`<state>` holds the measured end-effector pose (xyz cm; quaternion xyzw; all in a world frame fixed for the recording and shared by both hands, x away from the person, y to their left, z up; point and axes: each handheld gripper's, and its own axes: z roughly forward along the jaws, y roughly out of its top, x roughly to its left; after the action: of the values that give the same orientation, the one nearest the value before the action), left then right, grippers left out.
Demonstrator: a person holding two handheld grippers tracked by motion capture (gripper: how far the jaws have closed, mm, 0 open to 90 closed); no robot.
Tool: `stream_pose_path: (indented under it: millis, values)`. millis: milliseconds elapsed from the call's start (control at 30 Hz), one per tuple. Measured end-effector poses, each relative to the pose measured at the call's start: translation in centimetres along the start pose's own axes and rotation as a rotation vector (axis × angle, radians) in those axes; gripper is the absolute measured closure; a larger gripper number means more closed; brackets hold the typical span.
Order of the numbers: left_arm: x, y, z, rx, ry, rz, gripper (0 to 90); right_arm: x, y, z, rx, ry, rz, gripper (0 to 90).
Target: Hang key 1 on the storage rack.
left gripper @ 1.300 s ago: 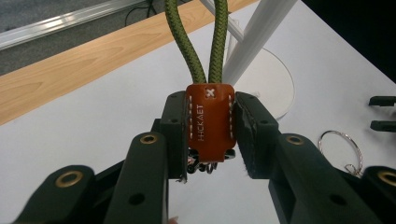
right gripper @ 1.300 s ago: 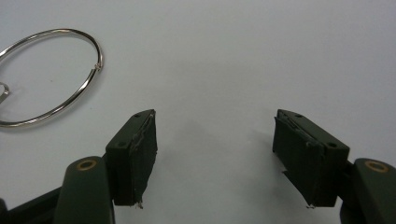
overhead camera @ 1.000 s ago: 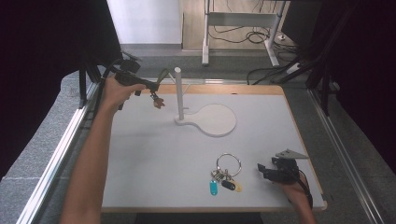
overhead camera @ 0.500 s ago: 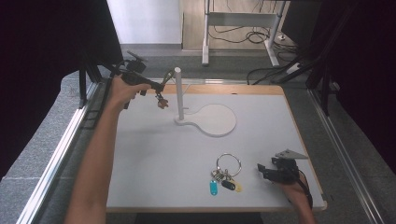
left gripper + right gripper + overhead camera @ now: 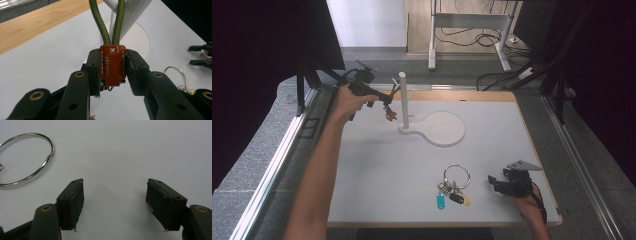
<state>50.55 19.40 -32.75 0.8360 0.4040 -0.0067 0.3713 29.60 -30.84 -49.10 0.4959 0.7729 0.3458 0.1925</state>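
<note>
Seems roughly midway through hanging a corded key fob on the white stand, judging by how things lie. Pinches the brown leather tag squarely between the two jaws of the left gripper, pressed in from both sides, with the tag upright and its stitched face toward the camera. Holds it raised above the white table, just beside the stand's upright post. Runs the doubled green cord up from the tag toward that post; cannot tell from the left gripper view or the high view whether the loop already sits around the post or merely lies against it, since the loop's top falls outside the picture. Leaves, then, at least seating or confirming the loop and letting go of the tag. Rests the right gripper low on the table near the front right corner, jaws spread wide with nothing between them. Keeps nothing in contact with the large metal ring and its bunch of keys and coloured tags, lying flat just beside those open jaws. Looks untouched, and probably next for the post once the fob hangs free.
</note>
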Motion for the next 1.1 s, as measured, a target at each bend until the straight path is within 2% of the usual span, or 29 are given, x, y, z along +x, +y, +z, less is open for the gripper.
stream_pose_path:
  millis: [400, 667, 767, 800, 933, 967, 1100]
  values:
    - [-0.2, -0.6, 1.7, 0.048, 0.025, 0.015, 66.3, 0.0, 0.0, 0.0, -0.001, -0.001, -0.001, 30.5]
    - [-0.4, -0.6, 2.1, 0.05, 0.037, 0.021, 65.5, 0.0, 0.0, 0.0, -0.001, -0.001, -0.001, 30.5]
    - [-0.6, -0.8, 2.0, 0.051, 0.041, 0.044, 57.9, 0.0, 0.0, 0.0, 0.0, -0.001, 0.001, 30.4]
    - [-0.9, -1.0, 1.7, 0.038, 0.081, 0.057, 55.7, -0.1, 0.0, 0.0, -0.001, -0.004, 0.001, 30.4]
    - [-1.5, -1.5, 0.9, 0.016, 0.112, 0.076, 52.2, -0.1, 0.0, -0.2, -0.001, -0.01, -0.001, 30.3]
    - [-2.1, -2.0, 0.4, 0.01, 0.127, 0.095, 51.2, -0.1, 0.1, -0.4, -0.007, -0.015, -0.002, 30.3]
    - [-3.1, -2.9, -0.1, 0.003, 0.142, 0.112, 49.0, 0.1, 0.3, -0.8, -0.018, -0.011, -0.009, 30.0]
